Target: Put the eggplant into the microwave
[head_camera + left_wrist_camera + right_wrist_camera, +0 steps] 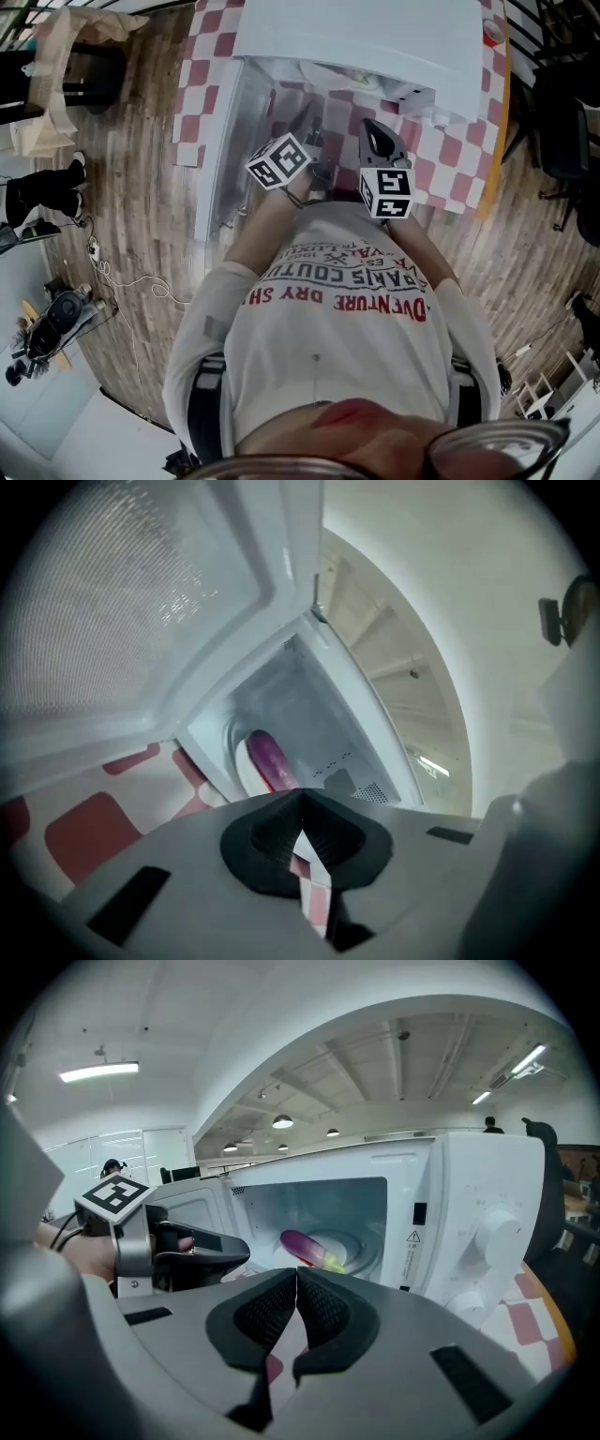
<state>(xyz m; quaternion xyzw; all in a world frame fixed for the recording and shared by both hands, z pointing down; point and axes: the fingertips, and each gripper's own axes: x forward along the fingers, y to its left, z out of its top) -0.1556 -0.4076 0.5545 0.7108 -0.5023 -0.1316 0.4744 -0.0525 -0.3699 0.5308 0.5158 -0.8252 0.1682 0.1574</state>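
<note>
the long purple eggplant with a green end (312,1249) already lies inside the boxy white microwave oven (473,1213), whose mesh-windowed door (141,602) stands open. the left gripper (300,794) and right gripper (297,1274) hang just outside the opening, each with its jaws pressed together on nothing. the placing looks done; at most the door is left to close.

i see the microwave (487,1222) shell as smooth white and faintly glossy, its door (112,602) window a fine dotted mesh. the eggplant (302,1244) skin is slick, shiny purple. the right claw (296,1279) has matt grey plastic-looking bodywork and black ribbed pads (267,1314). the bench (450,159) wears a matt checked cover. the floor (141,225) looks like grainy wood planks.
</note>
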